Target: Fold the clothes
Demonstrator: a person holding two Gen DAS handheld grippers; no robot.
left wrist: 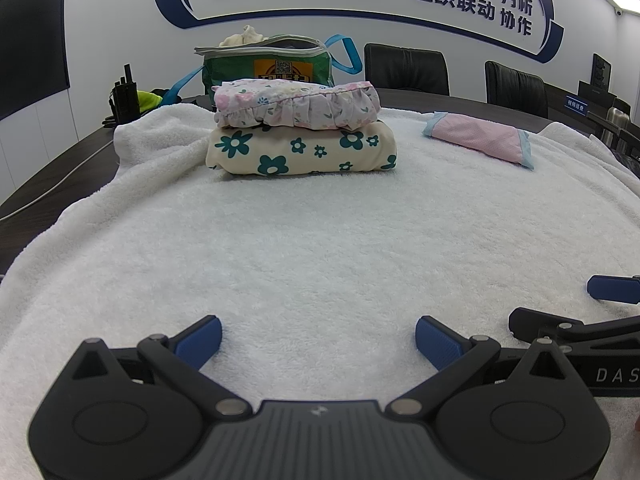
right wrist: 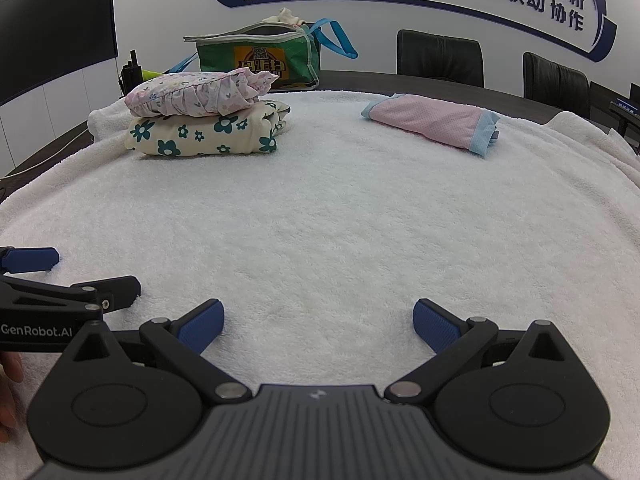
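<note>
Two folded garments sit stacked at about eleven o'clock on the white terry towel (left wrist: 320,240) covering the dark desk (left wrist: 60,160): a pink floral ruffled cloth (left wrist: 296,104) on top of a cream cloth with teal flowers (left wrist: 300,152). At one o'clock, well apart from the stack, lies a folded pink mesh garment with light-blue trim (right wrist: 432,122), and behind the stack stands a green zippered bag with blue straps (left wrist: 268,66). Both the left gripper (left wrist: 318,340) and the right gripper (right wrist: 318,322) hang spread wide and empty over bare towel, side by side.
</note>
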